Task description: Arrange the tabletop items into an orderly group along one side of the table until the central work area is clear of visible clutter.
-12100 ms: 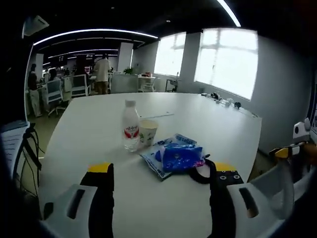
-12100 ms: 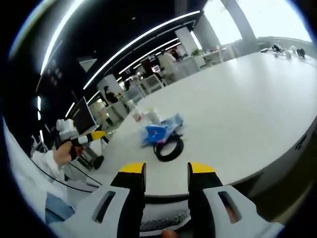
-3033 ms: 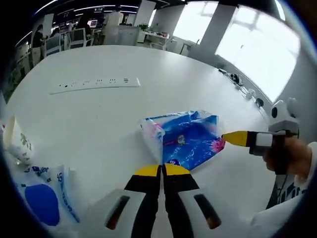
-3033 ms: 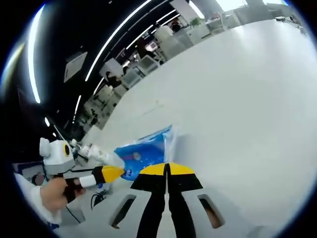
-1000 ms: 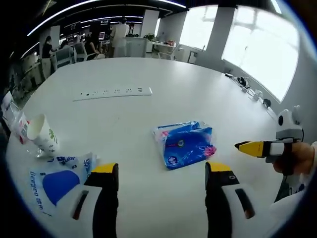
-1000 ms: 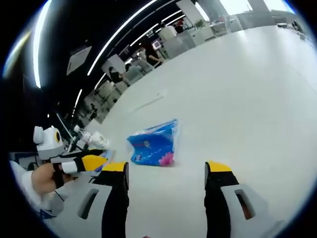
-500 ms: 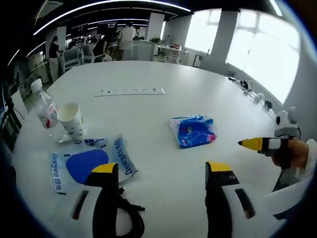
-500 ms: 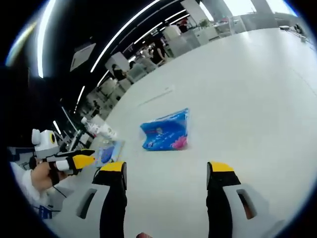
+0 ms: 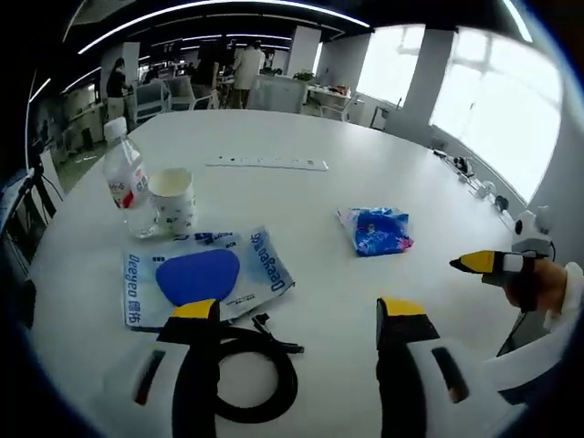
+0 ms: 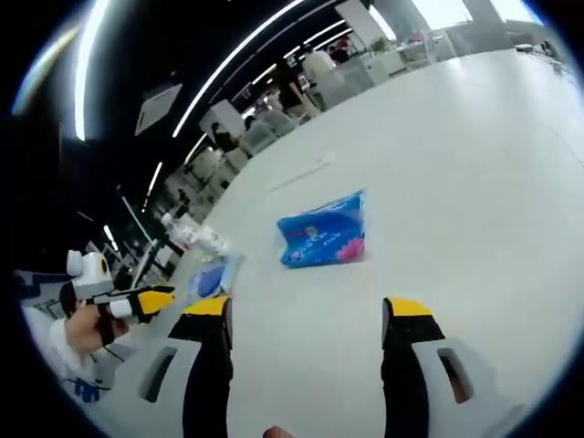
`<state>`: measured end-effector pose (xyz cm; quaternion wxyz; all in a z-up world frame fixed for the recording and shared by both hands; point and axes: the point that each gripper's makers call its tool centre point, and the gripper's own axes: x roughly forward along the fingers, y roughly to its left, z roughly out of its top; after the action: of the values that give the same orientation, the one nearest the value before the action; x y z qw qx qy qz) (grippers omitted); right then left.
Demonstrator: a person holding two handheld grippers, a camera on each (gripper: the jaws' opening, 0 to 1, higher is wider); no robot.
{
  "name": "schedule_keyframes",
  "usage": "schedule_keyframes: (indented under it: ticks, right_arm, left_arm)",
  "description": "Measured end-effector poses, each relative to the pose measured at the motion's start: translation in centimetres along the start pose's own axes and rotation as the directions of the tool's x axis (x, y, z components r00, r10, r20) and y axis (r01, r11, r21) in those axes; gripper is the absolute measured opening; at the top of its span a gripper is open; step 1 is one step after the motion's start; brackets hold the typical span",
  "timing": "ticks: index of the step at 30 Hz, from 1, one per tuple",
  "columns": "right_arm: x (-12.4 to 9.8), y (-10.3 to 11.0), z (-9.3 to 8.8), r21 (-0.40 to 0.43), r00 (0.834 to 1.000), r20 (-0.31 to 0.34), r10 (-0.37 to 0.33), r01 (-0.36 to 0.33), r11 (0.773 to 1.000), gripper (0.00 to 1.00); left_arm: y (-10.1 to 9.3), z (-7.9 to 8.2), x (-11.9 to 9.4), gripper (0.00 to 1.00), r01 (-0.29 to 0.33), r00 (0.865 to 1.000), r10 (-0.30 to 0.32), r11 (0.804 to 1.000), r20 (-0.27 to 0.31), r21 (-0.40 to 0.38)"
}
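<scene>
On the white table (image 9: 301, 119) lies a blue tissue pack (image 9: 379, 230) right of centre, also seen as the blue tissue pack (image 10: 324, 239) in the right gripper view. A flat blue-and-white wipes packet (image 9: 199, 278) lies nearer me, with a coiled black cable (image 9: 245, 374) just in front of it. A water bottle (image 9: 125, 185) and a paper cup (image 9: 172, 201) stand side by side at the left. My left gripper (image 9: 297, 315) is open above the cable, holding nothing. My right gripper (image 10: 307, 315) is open over bare table, short of the tissue pack. The other gripper (image 9: 497, 265) enters from the right.
A white power strip (image 9: 266, 163) lies across the far part of the table. Small items (image 9: 470, 173) sit by the windows at the far right edge. Chairs, desks and people (image 9: 242, 68) stand beyond the table. A hand (image 10: 78, 333) holds the left gripper at left.
Both views have pulled back from the tissue pack, which lies let go on the table. The left view has swung so the bottle, cup, wipes packet and cable show more fully.
</scene>
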<state>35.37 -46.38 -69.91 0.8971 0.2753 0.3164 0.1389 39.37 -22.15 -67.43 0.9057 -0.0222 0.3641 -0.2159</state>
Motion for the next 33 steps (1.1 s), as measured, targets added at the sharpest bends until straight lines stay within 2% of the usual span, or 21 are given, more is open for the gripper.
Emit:
schedule_keyframes:
  ticks: [12,20,29,33]
  right_arm:
    - [-0.2,0.6,-0.6,0.007,1.000,0.000,-0.006,0.006,1.000,0.63]
    - [0.3,1.2,-1.0,-0.004,1.000,-0.027,0.002,-0.002,1.000,0.62]
    - [2.3,4.0,-2.0,-0.045,0.995,-0.084,0.056,-0.060,0.997,0.60]
    - [3.4,5.9,-2.7,-0.075,0.988,-0.120,0.094,-0.104,0.992,0.59]
  left_arm:
    - [1.6,-0.6,-0.5,0.69,-0.004,1.000,0.004,1.000,-0.001,-0.009]
    - [2.6,-1.3,-1.1,0.69,-0.020,1.000,0.020,0.999,0.001,-0.030]
    - [5.5,-2.8,-3.0,0.68,-0.079,0.997,0.079,0.994,0.001,-0.079]
    - [6.8,-3.5,-3.9,0.67,-0.108,0.994,0.108,0.989,-0.001,-0.105]
